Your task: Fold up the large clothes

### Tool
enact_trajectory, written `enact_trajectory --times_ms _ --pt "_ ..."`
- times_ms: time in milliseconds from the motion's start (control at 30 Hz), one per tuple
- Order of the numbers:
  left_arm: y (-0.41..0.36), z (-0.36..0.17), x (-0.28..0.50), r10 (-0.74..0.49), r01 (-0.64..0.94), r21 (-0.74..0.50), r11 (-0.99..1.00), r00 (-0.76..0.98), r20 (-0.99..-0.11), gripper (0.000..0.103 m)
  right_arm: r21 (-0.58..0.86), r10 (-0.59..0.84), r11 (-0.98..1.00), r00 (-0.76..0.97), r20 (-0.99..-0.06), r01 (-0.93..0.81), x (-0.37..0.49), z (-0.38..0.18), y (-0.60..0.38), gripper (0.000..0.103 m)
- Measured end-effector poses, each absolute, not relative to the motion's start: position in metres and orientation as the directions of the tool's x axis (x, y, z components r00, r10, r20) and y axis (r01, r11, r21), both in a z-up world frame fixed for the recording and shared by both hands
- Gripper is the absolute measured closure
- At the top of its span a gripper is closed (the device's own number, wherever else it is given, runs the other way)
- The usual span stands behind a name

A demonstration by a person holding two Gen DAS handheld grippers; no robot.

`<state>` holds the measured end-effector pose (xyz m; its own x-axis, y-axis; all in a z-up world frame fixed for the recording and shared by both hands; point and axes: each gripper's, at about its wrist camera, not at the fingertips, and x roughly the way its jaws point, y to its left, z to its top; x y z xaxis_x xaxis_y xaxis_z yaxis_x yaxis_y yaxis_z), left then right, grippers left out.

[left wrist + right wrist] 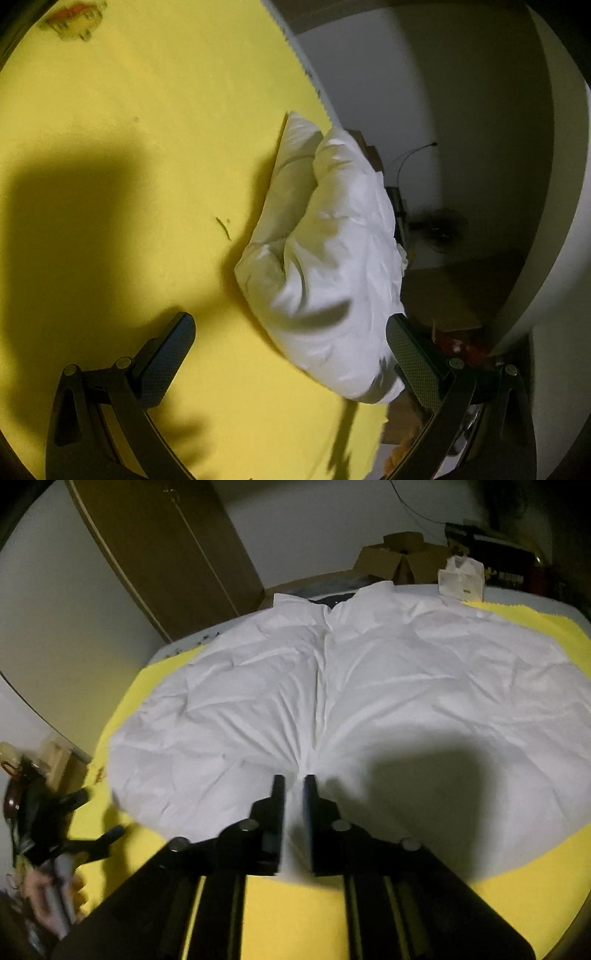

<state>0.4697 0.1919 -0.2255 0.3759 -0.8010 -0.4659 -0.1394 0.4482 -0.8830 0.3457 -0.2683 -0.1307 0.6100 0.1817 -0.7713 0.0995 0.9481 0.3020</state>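
A large white garment (369,686) lies spread and creased over the yellow table cover (291,908). Its wrinkles run together at my right gripper (294,781), at the garment's near edge. The two fingers stand a narrow gap apart, open, with white cloth showing between them. In the left wrist view a bunched part of the garment (332,258) sits at the table's right edge. My left gripper (290,318) is wide open around its near end, the right finger (406,354) against the cloth. The left gripper (99,814) also shows at the lower left of the right wrist view, held by a hand.
Cardboard boxes (400,555) and a white bag (460,578) stand beyond the table's far edge, beside a brown wooden door (166,554). A fan (445,229) stands on the floor past the table's edge. An orange-red print (74,16) marks the far yellow cover.
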Motion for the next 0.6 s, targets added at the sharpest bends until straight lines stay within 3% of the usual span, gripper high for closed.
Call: enact_trajectory --times_ms 67,300,600 --pt "0.187 -0.227 0.481 -0.828 -0.124 -0.905 0.408 0.367 -0.424 0.000 0.326 0.207 0.941 0.609 -0.766 0.091 0.339 -0.128 -0.273 0.071" --pt "0.171 -0.232 0.513 -0.892 -0.126 -0.941 0.314 0.299 -0.338 0.000 0.323 0.196 0.941 0.627 -0.754 0.096 0.343 -0.129 -0.277 0.054" --pt "0.168 -0.232 0.529 -0.914 -0.124 -0.948 0.294 0.254 -0.317 0.000 0.303 0.185 0.949 0.626 -0.758 0.086 0.363 -0.129 -0.278 0.048"
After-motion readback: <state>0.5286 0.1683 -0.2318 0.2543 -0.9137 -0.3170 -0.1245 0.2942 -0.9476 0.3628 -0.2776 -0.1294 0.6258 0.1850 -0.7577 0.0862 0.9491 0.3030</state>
